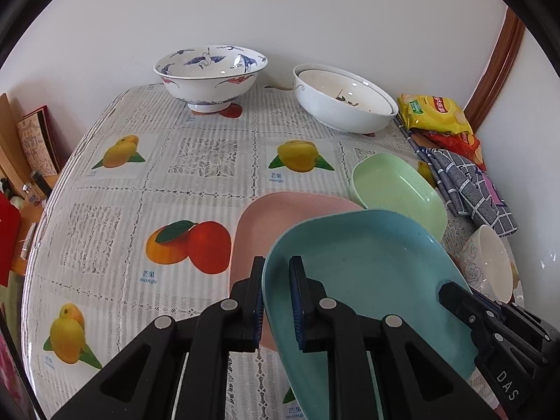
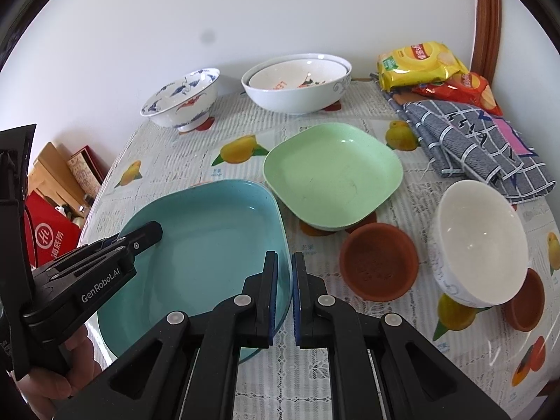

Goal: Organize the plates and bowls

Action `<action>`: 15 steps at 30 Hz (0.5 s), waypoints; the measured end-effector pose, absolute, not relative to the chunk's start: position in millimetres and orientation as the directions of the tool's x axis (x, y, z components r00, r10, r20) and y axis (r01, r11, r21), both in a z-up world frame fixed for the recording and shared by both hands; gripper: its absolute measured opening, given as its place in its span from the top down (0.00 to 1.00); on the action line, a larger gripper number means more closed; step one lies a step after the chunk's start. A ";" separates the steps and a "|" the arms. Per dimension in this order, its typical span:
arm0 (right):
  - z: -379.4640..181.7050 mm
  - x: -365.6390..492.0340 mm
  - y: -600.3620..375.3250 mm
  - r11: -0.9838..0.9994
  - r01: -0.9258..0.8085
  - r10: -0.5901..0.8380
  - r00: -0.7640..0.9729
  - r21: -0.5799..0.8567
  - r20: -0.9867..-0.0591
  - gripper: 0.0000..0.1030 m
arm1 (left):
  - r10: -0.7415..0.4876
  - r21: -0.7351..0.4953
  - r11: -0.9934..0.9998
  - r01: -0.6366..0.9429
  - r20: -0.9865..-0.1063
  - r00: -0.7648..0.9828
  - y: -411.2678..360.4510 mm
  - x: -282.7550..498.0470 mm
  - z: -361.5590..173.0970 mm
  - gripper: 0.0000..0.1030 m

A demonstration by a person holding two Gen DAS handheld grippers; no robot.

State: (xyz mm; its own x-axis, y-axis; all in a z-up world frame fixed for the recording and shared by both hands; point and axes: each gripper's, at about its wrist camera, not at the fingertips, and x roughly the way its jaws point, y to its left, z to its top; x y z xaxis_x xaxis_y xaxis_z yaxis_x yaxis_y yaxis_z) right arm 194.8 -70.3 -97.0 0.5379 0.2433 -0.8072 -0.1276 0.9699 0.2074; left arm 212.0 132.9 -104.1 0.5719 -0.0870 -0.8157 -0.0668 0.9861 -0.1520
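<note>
A teal square plate [image 1: 367, 280] [image 2: 210, 245] hangs tilted just above a pink plate [image 1: 266, 220]. My left gripper [image 1: 277, 269] is shut on its left rim, also seen from the right wrist [image 2: 150, 234]. My right gripper [image 2: 284, 262] is shut on the opposite rim and shows in the left wrist view too [image 1: 451, 292]. The teal plate hides the pink one in the right wrist view. A green plate [image 2: 332, 171] [image 1: 399, 192] lies just beyond. A small white bowl [image 2: 479, 241] leans on its side at the right. At the back stand a blue-patterned bowl [image 1: 210, 73] and two stacked white bowls [image 1: 343, 98].
Two brown saucers [image 2: 378, 259] [image 2: 525, 297] lie near the small bowl. A checked cloth [image 2: 472, 140] and snack bags [image 2: 420, 63] fill the back right corner. The fruit-print tablecloth [image 1: 140, 182] drops off at the left, with boxes [image 2: 52, 238] below.
</note>
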 end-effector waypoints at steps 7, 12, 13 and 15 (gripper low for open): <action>-112.1 202.3 -56.8 0.968 -0.140 0.249 0.505 0.206 -0.827 0.92 | -0.078 -0.153 0.984 -0.091 -0.831 0.551 142.6 220.2 -117.6 0.87; -118.7 207.8 -50.8 0.968 -0.147 0.249 0.493 0.203 -0.833 0.92 | -0.072 -0.151 0.984 -0.099 -0.830 0.554 147.2 228.1 -121.5 0.87; -119.8 209.0 -49.2 0.968 -0.149 0.249 0.492 0.200 -0.834 0.92 | -0.069 -0.150 0.984 -0.101 -0.829 0.554 147.6 230.0 -122.1 0.87; -122.0 211.4 -46.4 0.969 -0.153 0.244 0.490 0.193 -0.837 0.92 | -0.066 -0.146 0.984 -0.100 -0.828 0.557 148.7 233.2 -123.3 0.87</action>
